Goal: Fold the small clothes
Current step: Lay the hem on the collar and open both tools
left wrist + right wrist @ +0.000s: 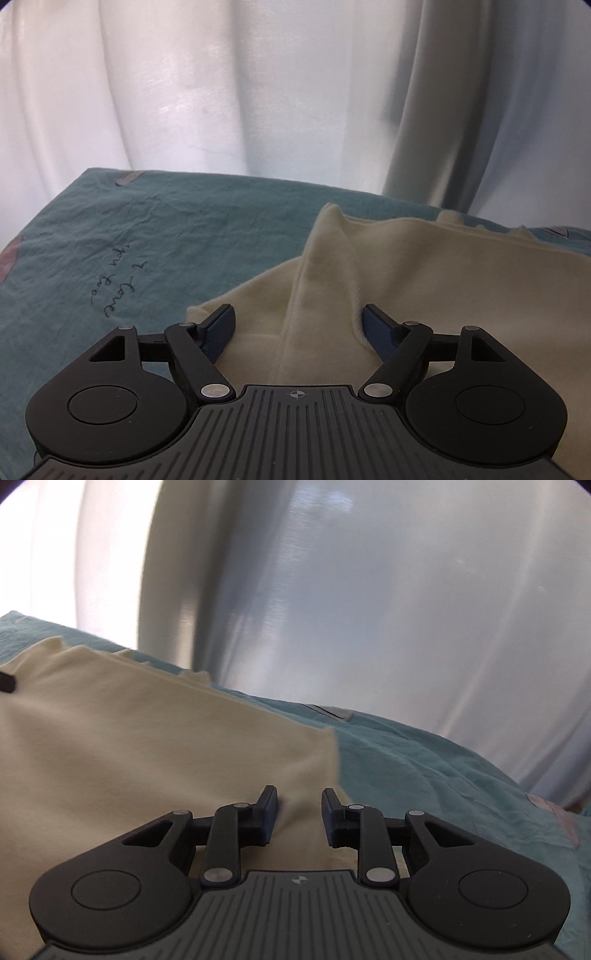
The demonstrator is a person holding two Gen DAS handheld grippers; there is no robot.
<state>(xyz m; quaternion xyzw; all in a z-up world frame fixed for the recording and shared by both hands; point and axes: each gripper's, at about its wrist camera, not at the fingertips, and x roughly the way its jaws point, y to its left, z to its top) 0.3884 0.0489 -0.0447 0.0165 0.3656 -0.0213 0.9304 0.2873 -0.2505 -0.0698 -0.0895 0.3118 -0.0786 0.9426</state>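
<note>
A cream garment (424, 280) lies on a teal cloth surface (147, 236). In the left wrist view my left gripper (299, 317) is open, its jaws wide apart over a raised fold of the garment near its left edge, and the right finger (376, 328) touches the fabric. In the right wrist view the same garment (129, 738) fills the left side. My right gripper (299, 805) is open with a narrower gap, low over the garment's right edge. Nothing is gripped. A dark tip of the left gripper (7, 682) shows at far left.
The teal cloth (443, 775) has handwritten script (118, 288) and small patches (336, 712). White curtains (258, 92) hang right behind the far edge of the surface, also in the right wrist view (369, 609).
</note>
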